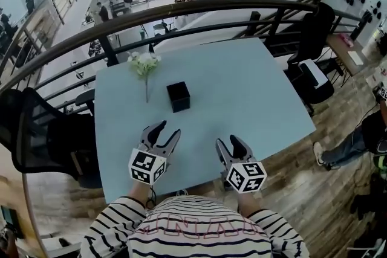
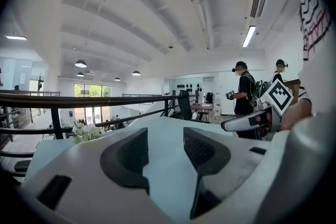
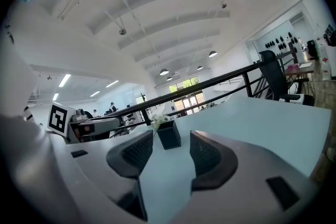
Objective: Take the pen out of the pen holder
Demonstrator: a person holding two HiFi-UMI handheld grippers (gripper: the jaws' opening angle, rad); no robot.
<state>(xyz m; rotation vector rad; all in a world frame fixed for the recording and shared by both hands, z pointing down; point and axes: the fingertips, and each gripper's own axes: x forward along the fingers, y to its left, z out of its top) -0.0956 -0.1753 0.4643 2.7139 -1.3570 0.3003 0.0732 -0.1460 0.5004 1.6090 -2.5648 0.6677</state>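
Note:
A black cube pen holder [image 1: 178, 96] stands near the middle of the pale blue table [image 1: 254, 99]; no pen shows in it. Left of it and a little farther back, a white flower on a thin stem [image 1: 144, 66] lies on the table. My left gripper [image 1: 166, 131] hovers open near the table's front edge, nothing between its jaws. My right gripper [image 1: 228, 143] is open and empty beside it. In the right gripper view the pen holder [image 3: 169, 135] stands straight ahead beyond the open right gripper [image 3: 170, 152], with the flower [image 3: 159, 121] behind. In the left gripper view, the left gripper [image 2: 165, 149] faces bare table, the flower [image 2: 86, 132] to its left.
A dark metal railing [image 1: 181, 15] runs behind the table over an open hall. A black mesh chair [image 1: 42, 136] stands at the left, another black chair [image 1: 311, 78] at the right. People [image 2: 242, 94] stand off to the right; a person's legs [image 1: 351, 142] show on the wood floor.

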